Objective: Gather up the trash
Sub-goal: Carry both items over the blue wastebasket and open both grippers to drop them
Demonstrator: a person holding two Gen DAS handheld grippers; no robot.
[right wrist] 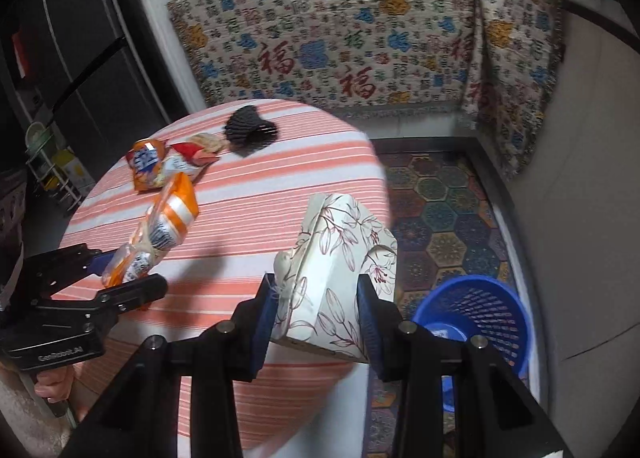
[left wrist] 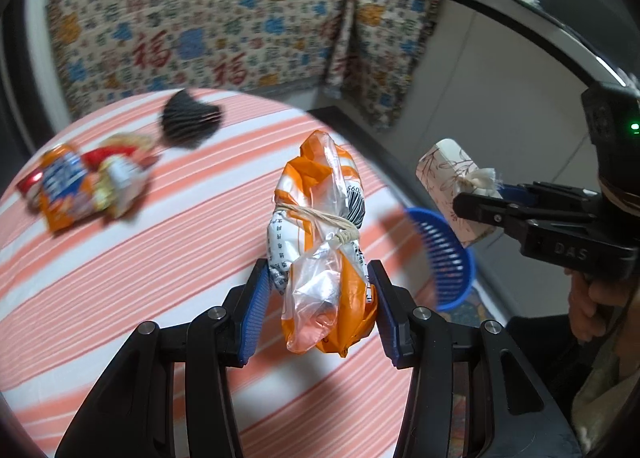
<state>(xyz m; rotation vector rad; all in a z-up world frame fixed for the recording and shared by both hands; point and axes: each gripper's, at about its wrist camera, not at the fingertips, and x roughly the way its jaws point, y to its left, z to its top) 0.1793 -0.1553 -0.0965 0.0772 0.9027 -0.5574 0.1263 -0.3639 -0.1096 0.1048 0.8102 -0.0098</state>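
My left gripper (left wrist: 318,294) is shut on an orange and white plastic bag (left wrist: 320,234) tied with a rubber band, held just above the striped table (left wrist: 120,298). My right gripper (right wrist: 318,310) is shut on a white tissue box with a flower print (right wrist: 340,258), held over the table's right edge. The box also shows in the left wrist view (left wrist: 448,185), and the bag in the right wrist view (right wrist: 160,225). A blue mesh trash basket (right wrist: 476,318) stands on the floor right of the table, below the box.
Orange snack wrappers (left wrist: 76,185) and a black crinkled wrapper (left wrist: 188,121) lie at the table's far side. A patterned cloth (right wrist: 360,25) covers furniture behind the table. A dark fridge (right wrist: 60,37) stands at the left. White cabinets (right wrist: 592,177) run along the right.
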